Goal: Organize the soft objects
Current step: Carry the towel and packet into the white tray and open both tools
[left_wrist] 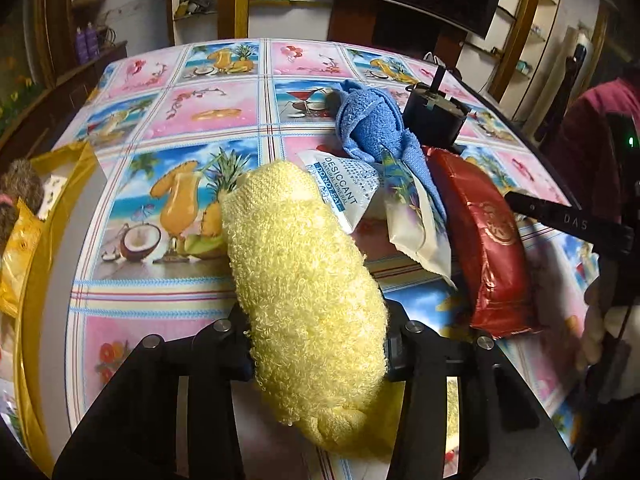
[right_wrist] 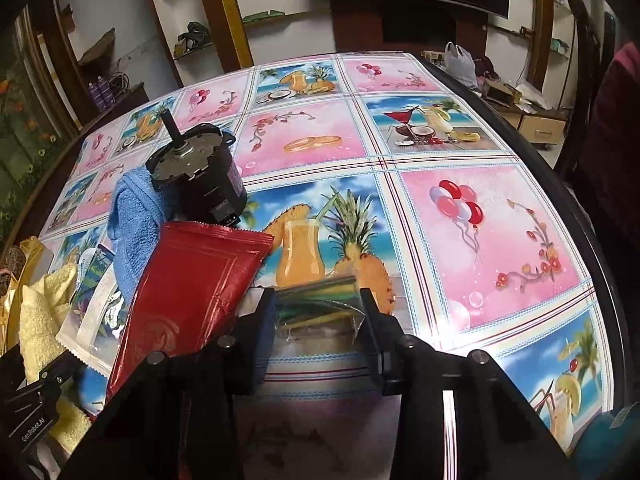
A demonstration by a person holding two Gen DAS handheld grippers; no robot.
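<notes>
We are at the pick-up step: the left gripper (left_wrist: 316, 344) fingers pinch the fluffy yellow terry cloth (left_wrist: 304, 280), the right gripper (right_wrist: 318, 320) fingers pinch a small shiny foil packet (right_wrist: 320, 300) (both low over the bench (right_wrist: 500, 240)). Next: lift clear.

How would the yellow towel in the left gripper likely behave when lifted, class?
The yellow towel would probably sag at both ends, since the left gripper pinches only its middle. Its looped pile suggests it won't slip. It looks light for its bulk.

Left gripper (left_wrist: 316, 344) clamped on something, angled down; right gripper (right_wrist: 320, 320) likewise pinching, angled down.
</notes>
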